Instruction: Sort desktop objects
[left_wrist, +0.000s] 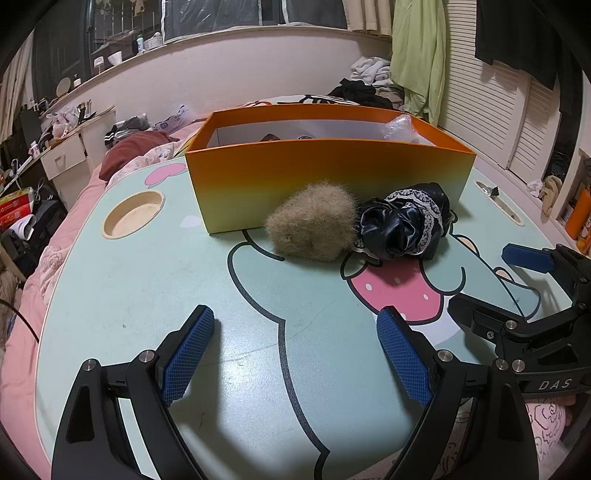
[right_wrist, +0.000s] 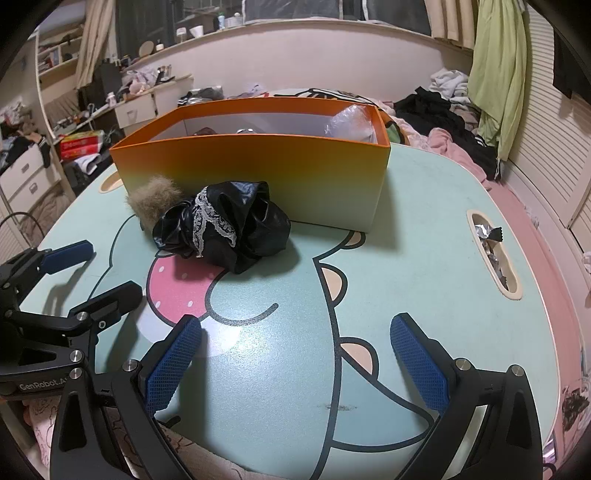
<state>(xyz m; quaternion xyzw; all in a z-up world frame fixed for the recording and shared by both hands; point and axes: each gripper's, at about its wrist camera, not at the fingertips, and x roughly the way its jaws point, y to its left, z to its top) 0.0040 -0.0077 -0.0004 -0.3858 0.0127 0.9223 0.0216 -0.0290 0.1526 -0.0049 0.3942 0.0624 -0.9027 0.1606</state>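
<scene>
Scrunchies lay side by side on the counter (left_wrist: 147, 280), touching the orange box (left_wrist: 325, 184): a fur one (left_wrist: 312, 221) at 12 o'clock from the left tool (left_wrist: 295, 354), a black one (right_wrist: 225, 225) at 11 o'clock from the right tool (right_wrist: 295, 358). Both tools stood spread and empty, each nearer its own scrunchie.

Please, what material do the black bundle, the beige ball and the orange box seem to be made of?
Black bundle: probably glossy faux leather or satin, shiny creases, white lace trim. Beige ball: seems fur or fluffy fibre, fuzzy outline. Orange box: likely smooth printed cardboard, thin straight walls.
</scene>
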